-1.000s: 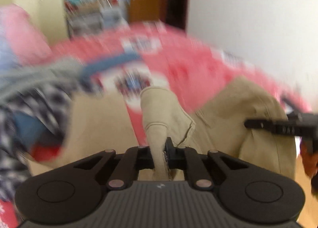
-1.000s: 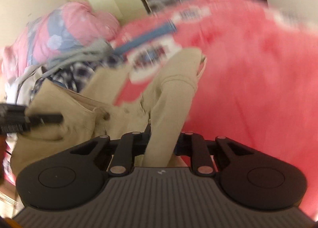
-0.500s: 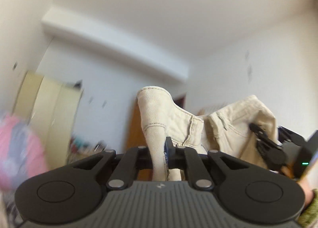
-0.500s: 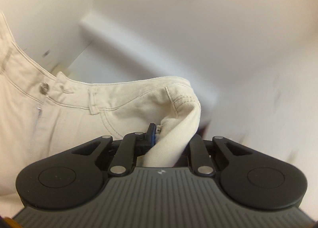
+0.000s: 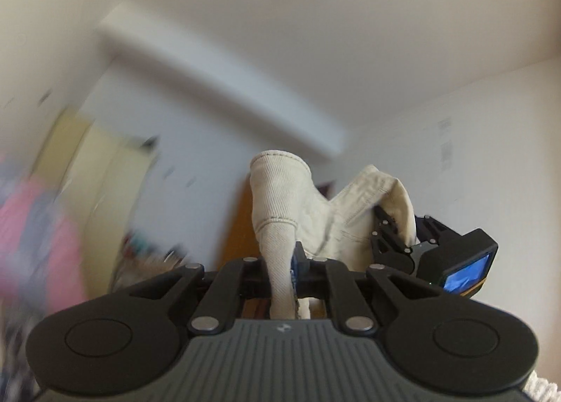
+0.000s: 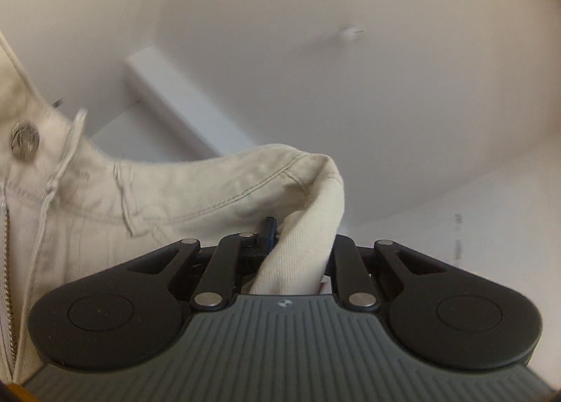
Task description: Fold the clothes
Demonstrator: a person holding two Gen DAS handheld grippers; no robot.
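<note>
Both wrist cams sit right behind my jaws, tilted up twd ceiling (image 5: 315,16). Shared: beige trousers (image 5: 280,198) close-up, ceiling beam (image 6: 175,100). L cam also sees right gripper (image 5: 396,230).

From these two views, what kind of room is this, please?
Probably a bedroom in a home: a tall pale wardrobe, pink bedding at the left edge, and a brown wooden door behind the lifted beige trousers.

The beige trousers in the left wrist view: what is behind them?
Behind the beige trousers are a brown door, a white wall and a ceiling beam. The trousers cover most of the door and part of the right gripper.
</note>
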